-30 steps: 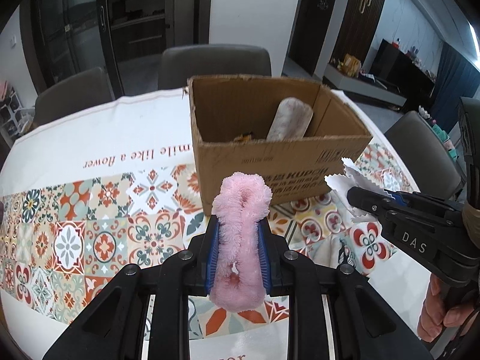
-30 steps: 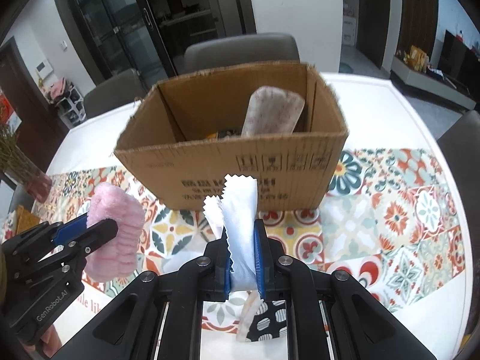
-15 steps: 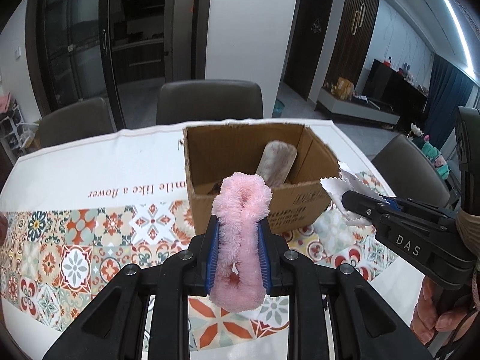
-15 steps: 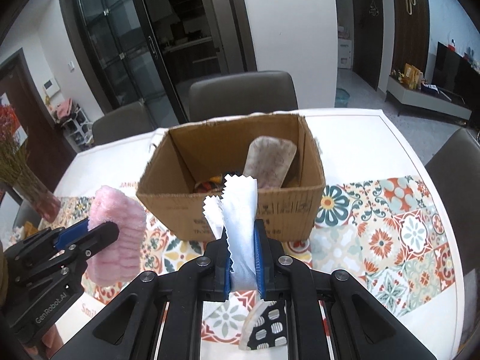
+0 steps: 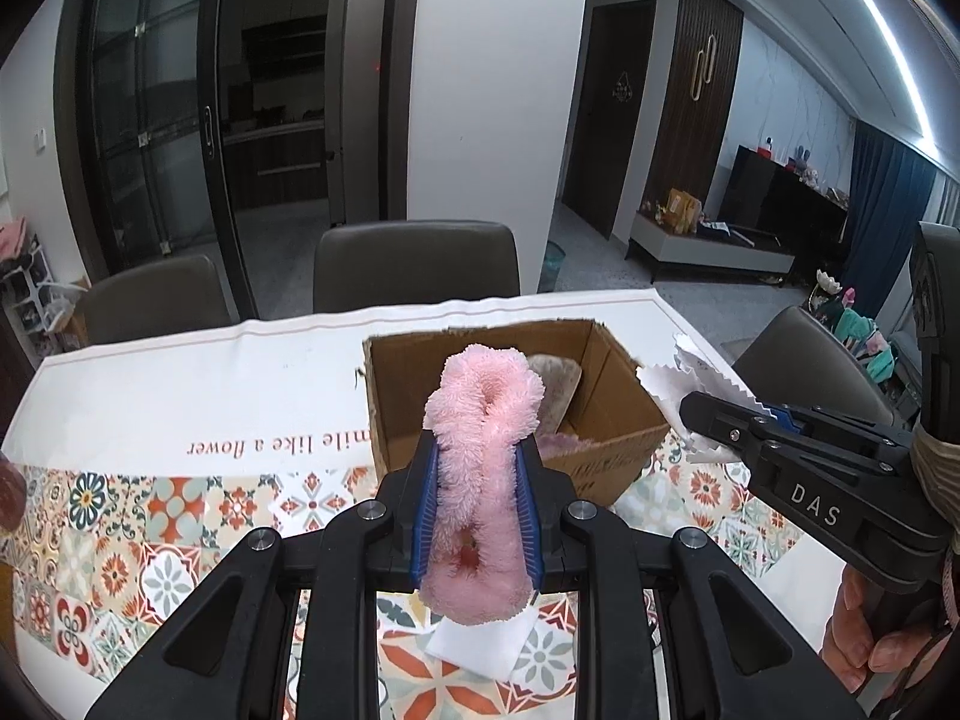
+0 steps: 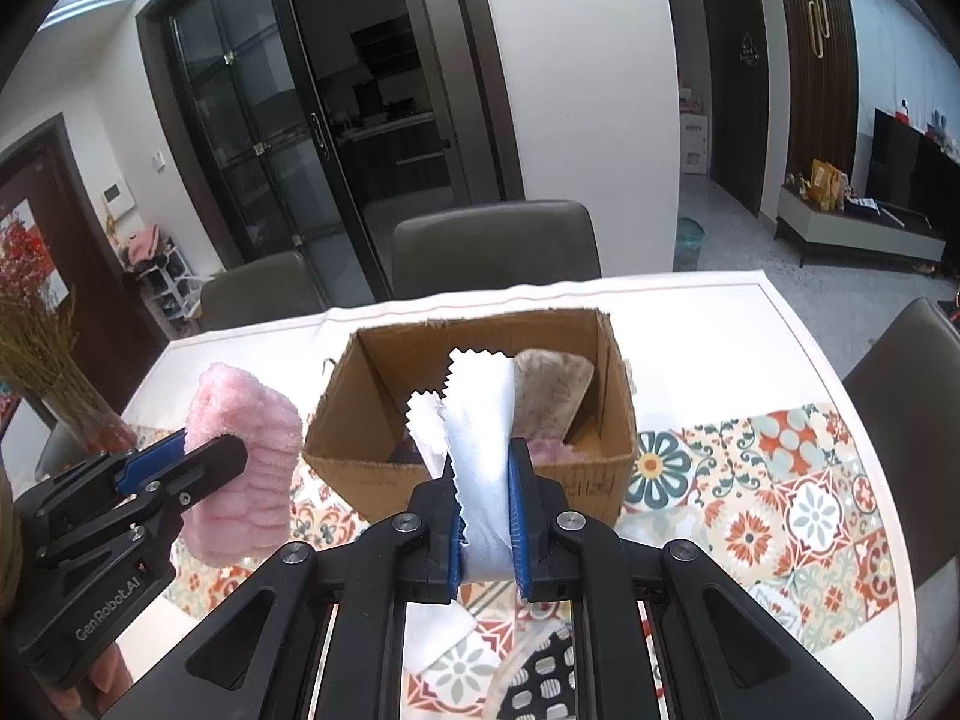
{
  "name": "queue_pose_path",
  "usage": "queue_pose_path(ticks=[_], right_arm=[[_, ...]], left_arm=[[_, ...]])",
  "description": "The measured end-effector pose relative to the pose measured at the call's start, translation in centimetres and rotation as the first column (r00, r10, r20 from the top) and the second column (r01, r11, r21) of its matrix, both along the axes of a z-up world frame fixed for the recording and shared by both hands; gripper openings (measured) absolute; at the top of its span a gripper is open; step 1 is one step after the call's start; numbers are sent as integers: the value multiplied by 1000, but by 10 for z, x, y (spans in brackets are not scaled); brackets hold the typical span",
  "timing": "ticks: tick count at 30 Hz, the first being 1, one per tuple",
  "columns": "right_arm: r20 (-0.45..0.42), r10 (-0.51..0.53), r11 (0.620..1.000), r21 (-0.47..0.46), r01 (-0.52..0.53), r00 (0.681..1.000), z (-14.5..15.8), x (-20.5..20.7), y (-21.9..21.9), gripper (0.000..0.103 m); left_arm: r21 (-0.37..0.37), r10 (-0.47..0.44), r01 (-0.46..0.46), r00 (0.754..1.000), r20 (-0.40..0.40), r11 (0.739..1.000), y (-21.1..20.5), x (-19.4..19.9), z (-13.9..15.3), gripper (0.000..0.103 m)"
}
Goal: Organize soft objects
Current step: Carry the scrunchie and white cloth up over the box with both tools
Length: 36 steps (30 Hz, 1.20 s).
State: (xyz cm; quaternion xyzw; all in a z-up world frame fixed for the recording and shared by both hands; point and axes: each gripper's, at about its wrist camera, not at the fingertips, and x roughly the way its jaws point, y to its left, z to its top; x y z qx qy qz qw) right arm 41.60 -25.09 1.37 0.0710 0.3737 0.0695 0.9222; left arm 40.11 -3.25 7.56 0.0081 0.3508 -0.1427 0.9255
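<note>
My left gripper [image 5: 477,468] is shut on a fluffy pink fabric loop [image 5: 480,456] and holds it in the air before the open cardboard box [image 5: 606,420]. My right gripper [image 6: 485,474] is shut on a white cloth with zigzag edges [image 6: 480,420], also raised in front of the box [image 6: 360,468]. A mottled pinkish pad [image 6: 552,390] leans inside the box with other soft items. The left gripper with the pink loop [image 6: 240,468] shows in the right wrist view; the right gripper [image 5: 720,426] with the cloth [image 5: 684,378] shows in the left wrist view.
The table carries a tiled-pattern cloth [image 6: 780,498]. A white cloth [image 5: 480,642] and a black-and-white patterned piece [image 6: 540,678] lie on the near table. Grey chairs [image 6: 498,240] stand at the far side and at the right [image 6: 912,390]. A vase of dried stems [image 6: 54,372] stands far left.
Both grippers have risen and pulled back from the box with their items still held; the box looks smaller and more of its inside shows.
</note>
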Motion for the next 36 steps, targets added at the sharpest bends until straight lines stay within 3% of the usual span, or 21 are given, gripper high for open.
queue_pose_path(ticks=[18, 36], right_arm=[[25, 25, 999, -21, -24, 999, 15, 32, -2, 14], [-43, 37, 999, -28, -38, 998, -9, 80, -3, 14]], left_arm=[[10, 9, -9, 1000, 12, 1000, -10, 43, 8, 25], [45, 19, -16, 997, -78, 999, -33, 101, -18, 25]])
